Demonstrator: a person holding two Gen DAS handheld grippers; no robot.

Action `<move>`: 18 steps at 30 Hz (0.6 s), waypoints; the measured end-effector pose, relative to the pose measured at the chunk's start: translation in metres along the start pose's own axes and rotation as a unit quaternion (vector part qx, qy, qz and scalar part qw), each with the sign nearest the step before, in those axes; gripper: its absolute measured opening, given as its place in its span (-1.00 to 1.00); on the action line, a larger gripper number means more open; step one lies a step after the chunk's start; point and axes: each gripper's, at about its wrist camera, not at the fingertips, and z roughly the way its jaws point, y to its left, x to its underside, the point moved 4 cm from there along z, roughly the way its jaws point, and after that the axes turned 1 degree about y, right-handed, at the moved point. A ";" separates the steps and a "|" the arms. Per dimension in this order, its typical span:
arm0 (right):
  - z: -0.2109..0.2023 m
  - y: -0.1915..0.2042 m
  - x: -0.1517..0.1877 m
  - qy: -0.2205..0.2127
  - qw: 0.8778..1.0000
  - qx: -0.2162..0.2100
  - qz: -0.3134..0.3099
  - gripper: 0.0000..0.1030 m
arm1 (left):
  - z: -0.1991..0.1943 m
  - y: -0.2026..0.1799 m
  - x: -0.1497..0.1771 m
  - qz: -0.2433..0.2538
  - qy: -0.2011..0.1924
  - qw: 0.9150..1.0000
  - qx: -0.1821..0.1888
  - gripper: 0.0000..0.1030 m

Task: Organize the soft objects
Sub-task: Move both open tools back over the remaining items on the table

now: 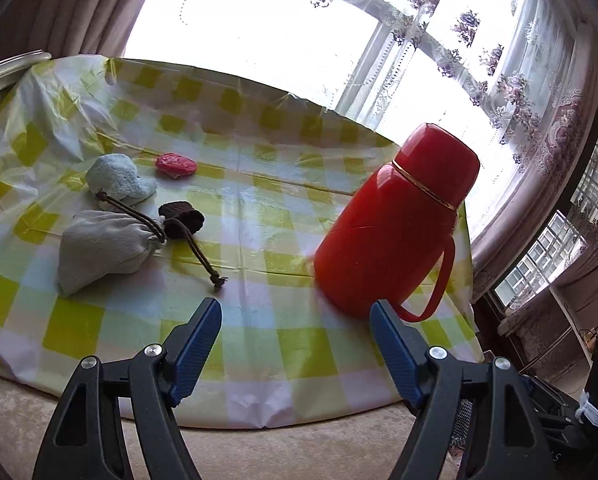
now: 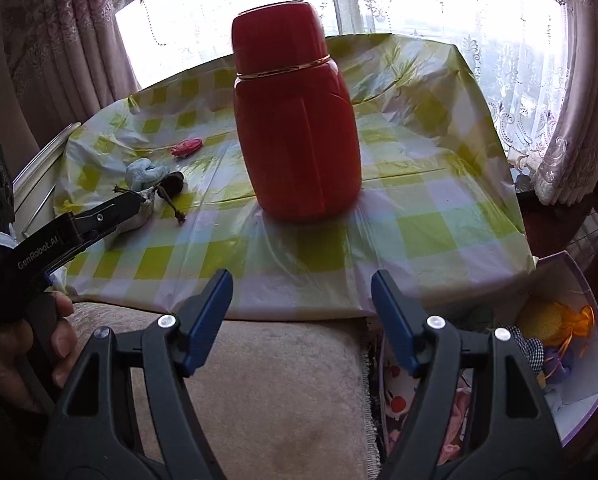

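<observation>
Left gripper (image 1: 295, 320): jaws apart, empty.
Right gripper (image 2: 302, 292): jaws apart, empty.
Pouch (image 1: 107, 246): table's left edge.
Flask (image 1: 395, 220): table's right side.

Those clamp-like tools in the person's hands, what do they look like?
Each tool, left tool and right tool, has two black plastic arms with silver rivets, tipped with ribbed blue pads. One body carries white "GenRobot.AI" lettering.

Red flask (image 1: 395, 220); yellow-checked tablecloth (image 1: 259, 152); grey pouch (image 1: 103, 250).
</observation>
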 end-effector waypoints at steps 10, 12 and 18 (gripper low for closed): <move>0.030 0.073 -0.022 0.005 0.997 -0.049 -0.059 0.45 | -0.020 0.073 -0.018 -0.045 -0.019 0.997 -0.067 0.50; 0.037 0.084 -0.028 0.004 0.996 -0.059 -0.065 0.45 | -0.021 0.086 -0.023 -0.052 -0.025 0.995 -0.078 0.50; 0.058 0.116 -0.053 -0.002 0.994 -0.075 -0.085 0.49 | -0.017 0.122 -0.046 -0.081 -0.039 0.991 -0.094 0.50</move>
